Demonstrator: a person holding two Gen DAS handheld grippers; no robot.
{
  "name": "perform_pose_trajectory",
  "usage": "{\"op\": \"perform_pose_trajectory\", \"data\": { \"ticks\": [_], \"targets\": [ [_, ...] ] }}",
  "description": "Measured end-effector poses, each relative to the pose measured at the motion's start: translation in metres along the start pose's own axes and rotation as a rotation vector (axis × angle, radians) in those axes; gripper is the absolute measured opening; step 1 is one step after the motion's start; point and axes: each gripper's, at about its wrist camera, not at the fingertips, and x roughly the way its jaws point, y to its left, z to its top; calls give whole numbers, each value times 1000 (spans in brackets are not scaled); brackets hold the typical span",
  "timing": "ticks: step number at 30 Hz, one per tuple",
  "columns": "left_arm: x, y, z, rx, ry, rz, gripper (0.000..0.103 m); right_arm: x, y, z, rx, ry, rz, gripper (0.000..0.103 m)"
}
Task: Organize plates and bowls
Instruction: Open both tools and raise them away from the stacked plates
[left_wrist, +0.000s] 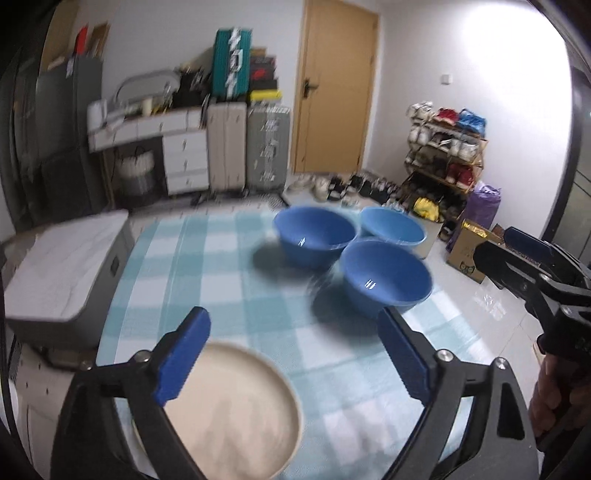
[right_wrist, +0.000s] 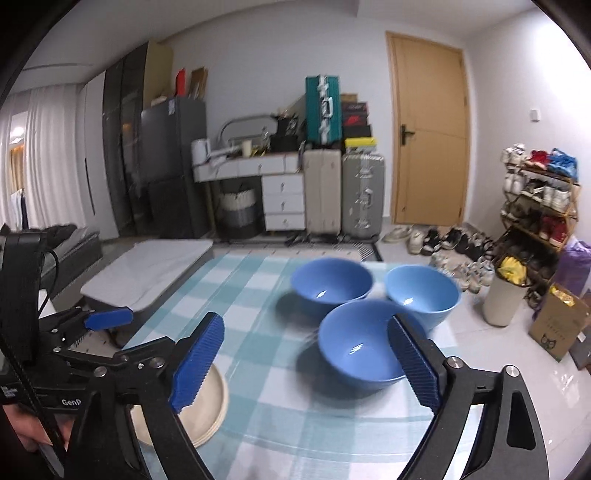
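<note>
**Both claws wide and empty above the table, bowls unstacked**

While both hand-held tools are hanging above the checked tablecloth, neither is carrying anything. The left gripper is standing wide, with nothing between its blue pads, and the right gripper is standing equally wide and just as empty. No pad is touching any dish.

A cream plate is lying on the near left part of the cloth, and in the right wrist view it appears to be sitting on top of at least one more plate, judging by the layered rims. Three blue bowls are resting in a tight cluster farther out: the near bowl, the far left bowl and the paler far right bowl, all upright and just beside each other, possibly touching.

The bowls are probably waiting to be nested next. Crowding is looking like the main risk: a wide jaw coming down on the near bowl could be nudging a neighbour, and the far right bowl is sitting close to the table's edge above a hard floor. A pinch on a thin, sloping rim could also be slipping. Both views are slightly smeared, so exact gaps are hard to judge.
</note>
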Motion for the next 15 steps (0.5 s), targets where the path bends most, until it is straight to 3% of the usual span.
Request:
{"op": "perform_pose_trajectory", "data": {
  "ticks": [5, 10, 15],
  "targets": [
    [3, -22, 17, -1, -16, 3, 99, -34, -26, 15, 63, -31, 8, 94],
    [-9, -28, 24, -13, -62, 29, 103, -73, -51, 35, 192, -28, 109, 94],
    [-25, -35, 27, -4, -101, 94, 103, -120, -52, 58, 147, -98, 55, 95]
  ]
}}
